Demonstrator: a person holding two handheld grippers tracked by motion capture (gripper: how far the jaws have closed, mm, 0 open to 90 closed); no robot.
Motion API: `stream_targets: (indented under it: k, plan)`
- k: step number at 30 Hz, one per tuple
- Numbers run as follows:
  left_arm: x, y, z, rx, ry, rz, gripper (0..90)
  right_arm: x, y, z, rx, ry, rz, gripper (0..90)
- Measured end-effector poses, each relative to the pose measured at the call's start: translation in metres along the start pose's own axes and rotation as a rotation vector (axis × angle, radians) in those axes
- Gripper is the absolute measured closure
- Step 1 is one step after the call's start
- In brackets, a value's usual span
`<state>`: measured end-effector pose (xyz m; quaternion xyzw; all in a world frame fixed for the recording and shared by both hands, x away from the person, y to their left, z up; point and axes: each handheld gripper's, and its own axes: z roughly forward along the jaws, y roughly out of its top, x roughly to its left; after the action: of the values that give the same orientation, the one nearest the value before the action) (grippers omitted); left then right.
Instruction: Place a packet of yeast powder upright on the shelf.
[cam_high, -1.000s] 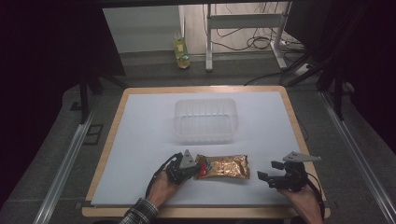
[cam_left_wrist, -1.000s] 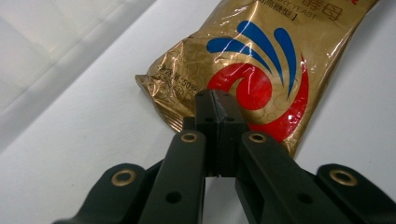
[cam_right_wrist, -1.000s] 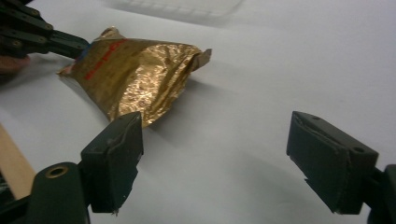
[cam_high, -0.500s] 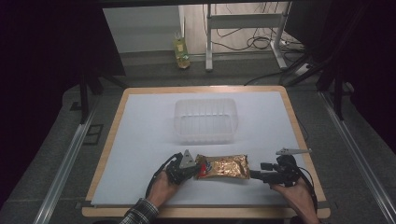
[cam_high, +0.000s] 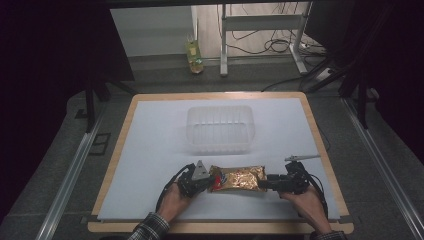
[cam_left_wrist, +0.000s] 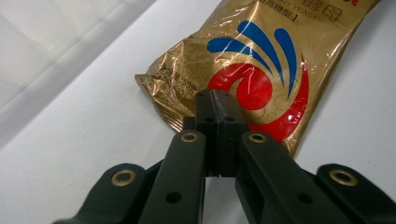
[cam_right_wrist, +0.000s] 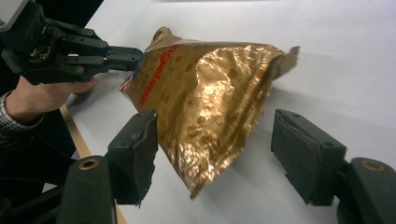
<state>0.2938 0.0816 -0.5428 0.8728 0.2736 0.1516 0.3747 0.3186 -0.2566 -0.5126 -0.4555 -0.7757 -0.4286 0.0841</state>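
Left fingers (cam_left_wrist: 215, 108) are pressed together on the near-left end seam of the gold packet (cam_left_wrist: 261, 65), clamped tight with no gap showing. In the right gripper view the same left gripper (cam_right_wrist: 119, 53) pins the packet's far corner while the hand (cam_right_wrist: 37, 100) behind it rests on the surface.

Right fingers (cam_right_wrist: 140, 154) stand wide apart, one pad on each side of the packet's (cam_right_wrist: 205, 102) crinkled right end; that end sits between them but is not yet pinched, and I can't tell whether the left pad touches the foil.

What changed: a second ago the right gripper (cam_high: 272, 183) hung off to the right, well apart from the packet (cam_high: 239, 178); half a second ago it was just beside it; now it has closed in and straddles the right end. Left gripper (cam_high: 200, 182) and packet have stayed put.

Meaning: this looks like a two-ended hold being set up, left end secured, right end about to be gripped, likely to lift or pull the packet open. Next move calls for closing the right fingers on the seam, not the puffy middle.

Packet lies flat on the white surface (cam_high: 150, 150), near centre, between both grippers. Clear plastic tub (cam_high: 220, 128) stands farther back, well apart, untouched.
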Motion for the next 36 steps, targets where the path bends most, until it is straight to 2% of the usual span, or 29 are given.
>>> stream_targets:
  k: [9, 18, 22, 28, 34, 36]
  plan:
    - [0.000, 0.000, 0.000, 0.000, -0.002, 0.000, 89.8, 0.001, 0.007, 0.016, 0.038, 0.034, 0.006, 35.5]
    - [0.000, 0.000, 0.000, 0.001, 0.001, 0.005, 89.8, 0.000, 0.013, 0.025, 0.053, 0.070, 0.013, 42.5]
    - [0.000, 0.000, 0.000, -0.001, -0.002, 0.000, 89.8, 0.004, 0.017, 0.025, 0.044, 0.076, 0.003, 47.2]
    - [0.000, -0.001, 0.000, -0.003, 0.001, 0.002, 89.8, 0.009, 0.023, 0.024, 0.025, 0.093, 0.017, 55.2]
    - [0.000, 0.000, 0.000, -0.003, 0.001, 0.004, 89.7, 0.014, 0.027, 0.022, 0.012, 0.083, 0.039, 66.1]
    - [0.000, 0.000, 0.000, -0.002, -0.002, 0.004, 89.7, 0.014, 0.027, 0.022, 0.012, 0.080, 0.042, 67.2]
